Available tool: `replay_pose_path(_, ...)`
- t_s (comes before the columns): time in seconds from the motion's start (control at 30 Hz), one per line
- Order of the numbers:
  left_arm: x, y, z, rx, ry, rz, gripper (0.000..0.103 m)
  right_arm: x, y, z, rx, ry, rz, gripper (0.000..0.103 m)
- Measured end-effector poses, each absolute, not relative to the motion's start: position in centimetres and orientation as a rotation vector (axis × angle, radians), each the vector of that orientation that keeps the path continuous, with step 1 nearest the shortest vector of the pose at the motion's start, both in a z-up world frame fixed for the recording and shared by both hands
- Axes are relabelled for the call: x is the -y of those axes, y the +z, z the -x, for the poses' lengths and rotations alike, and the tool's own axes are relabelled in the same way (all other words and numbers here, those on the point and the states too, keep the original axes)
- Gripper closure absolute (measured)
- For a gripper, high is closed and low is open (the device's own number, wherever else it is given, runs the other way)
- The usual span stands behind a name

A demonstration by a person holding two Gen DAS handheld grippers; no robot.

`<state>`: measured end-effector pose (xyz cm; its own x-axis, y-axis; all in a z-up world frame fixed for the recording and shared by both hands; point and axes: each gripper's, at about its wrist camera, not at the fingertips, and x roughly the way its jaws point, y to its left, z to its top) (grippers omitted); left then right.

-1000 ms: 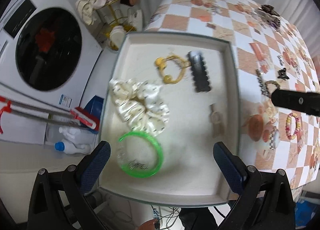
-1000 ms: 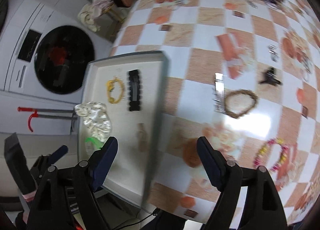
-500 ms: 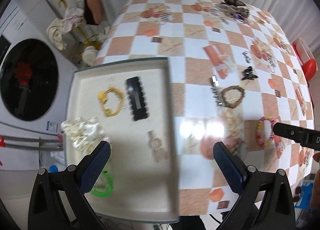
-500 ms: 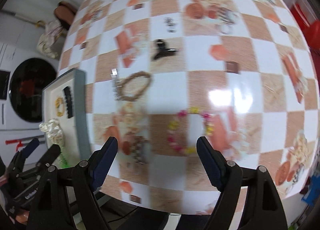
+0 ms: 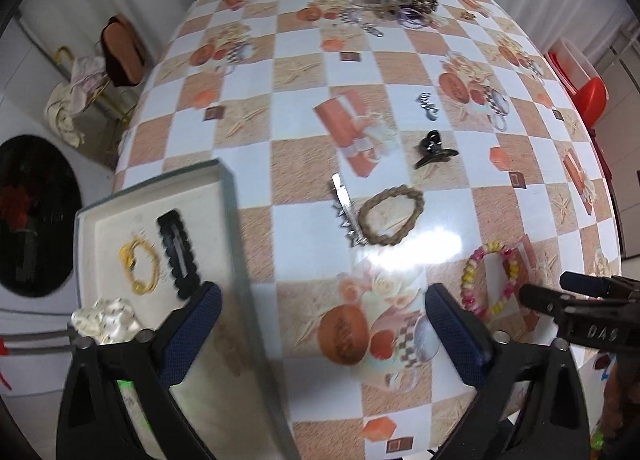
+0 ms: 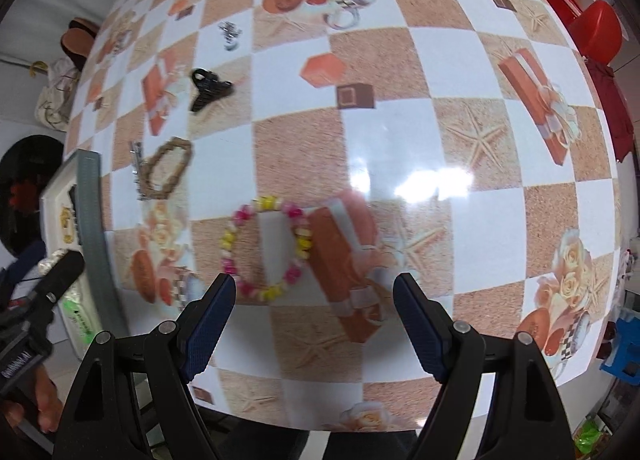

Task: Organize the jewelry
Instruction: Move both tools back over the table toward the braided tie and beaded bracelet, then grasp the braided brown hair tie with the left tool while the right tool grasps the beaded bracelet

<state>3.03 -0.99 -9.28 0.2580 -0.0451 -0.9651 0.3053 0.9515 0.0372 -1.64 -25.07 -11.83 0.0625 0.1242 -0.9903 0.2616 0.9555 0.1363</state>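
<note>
Hovering empty over the table's (image 6: 400,132) near edge, the right gripper (image 6: 314,318) is spread above a beaded bracelet (image 6: 266,248); the left gripper (image 5: 320,334), nothing between its jaws, is closing slightly.

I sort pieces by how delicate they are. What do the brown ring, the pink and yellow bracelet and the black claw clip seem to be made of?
Brown ring: looks like braided cord or fibre, matte, with a twisted weave.
Pink and yellow bracelet: small beads, probably plastic, though blur hides their finish.
Black claw clip: probably hard plastic, glossy, with highlights on its curved body.
</note>
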Motion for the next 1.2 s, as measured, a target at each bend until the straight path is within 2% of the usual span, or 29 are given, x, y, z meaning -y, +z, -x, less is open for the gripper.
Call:
replay_pose_path(0.13,2.2,-10.1,-3.9,-1.299,-0.269,-0.258,0.006,25.1,-12.7,1.7,-1.522,-0.131,-0.272,0.020)
replay_pose_path(0.2,3.0,-10.4,-4.1,-1.298,-0.294,-0.273,0.016,24.9,-13.1,1.6,-1.522,-0.132,-0.250,0.020)
replay_pose_path(0.27,3.8,-11.0,-4.4,-1.306,-0.322,-0.295,0.018,24.7,-13.4,1.5,-1.519,-0.148,-0.214,0.020)
replay_pose_path(0.37,4.9,-11.8,-4.8,-1.314,-0.357,-0.318,0.033,24.2,-13.8,1.3,-1.514,-0.160,-0.167,0.020)
replay_pose_path(0.5,6.4,-12.9,-5.4,-1.322,-0.399,-0.346,0.034,23.8,-14.5,1.0,-1.511,-0.171,-0.104,0.029)
replay_pose_path(0.57,7.1,-13.4,-5.7,-1.324,-0.419,-0.360,0.041,23.6,-14.6,0.8,-1.498,-0.178,-0.062,0.032)
replay_pose_path(0.63,7.7,-13.9,-6.0,-1.335,-0.436,-0.370,0.041,23.1,-14.9,0.7,-1.489,-0.181,-0.024,0.036)
replay_pose_path(0.87,9.0,-16.1,-6.8,-1.385,-0.456,-0.386,0.041,22.4,-14.7,1.5,-1.469,-0.150,0.027,0.040)
replay_pose_path(1.07,9.4,-16.7,-6.8,-1.398,-0.465,-0.395,0.041,22.0,-14.6,1.4,-1.465,-0.139,0.035,0.050)
replay_pose_path(1.13,9.5,-16.6,-6.7,-1.402,-0.471,-0.393,0.045,22.0,-14.4,1.3,-1.464,-0.127,0.038,0.059)
replay_pose_path(1.17,9.6,-16.6,-6.7,-1.404,-0.472,-0.393,0.050,21.9,-14.4,1.3,-1.464,-0.122,0.042,0.061)
replay_pose_path(1.2,9.9,-16.5,-6.6,-1.403,-0.473,-0.394,0.059,21.7,-14.3,1.2,-1.465,-0.116,0.044,0.066)
